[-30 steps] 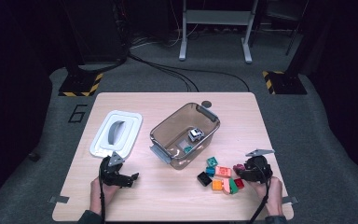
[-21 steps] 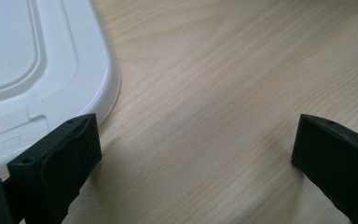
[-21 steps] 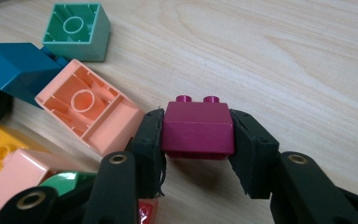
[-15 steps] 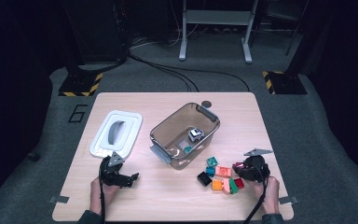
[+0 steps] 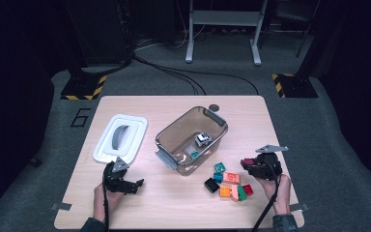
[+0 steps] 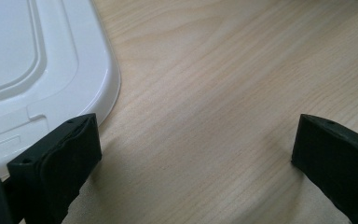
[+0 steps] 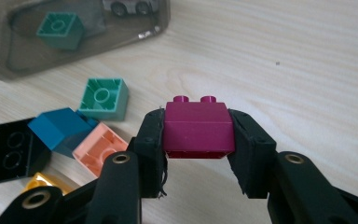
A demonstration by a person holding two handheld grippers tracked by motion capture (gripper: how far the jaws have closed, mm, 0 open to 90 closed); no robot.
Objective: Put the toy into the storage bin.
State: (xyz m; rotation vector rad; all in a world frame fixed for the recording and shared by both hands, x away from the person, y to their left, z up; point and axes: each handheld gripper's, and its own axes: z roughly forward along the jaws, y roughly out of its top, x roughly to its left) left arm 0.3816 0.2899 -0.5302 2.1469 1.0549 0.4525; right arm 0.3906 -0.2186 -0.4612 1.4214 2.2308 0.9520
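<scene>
Wooden table [image 5: 174,203] with a clear bin [image 5: 192,139] in the middle, white lid [image 5: 121,137] off to its left. Left tool [image 6: 191,154] sits low by the lid's corner, jaws wide, nothing between them. Right tool [image 7: 198,154] just closed its jaws and has the magenta brick [image 7: 196,128] clamped, lifted above the brick pile [image 5: 227,182] right of the bin.

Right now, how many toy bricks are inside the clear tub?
1: a green brick lies on the floor of the tub, beside a small toy car. Others may be hidden behind the near wall.
</scene>
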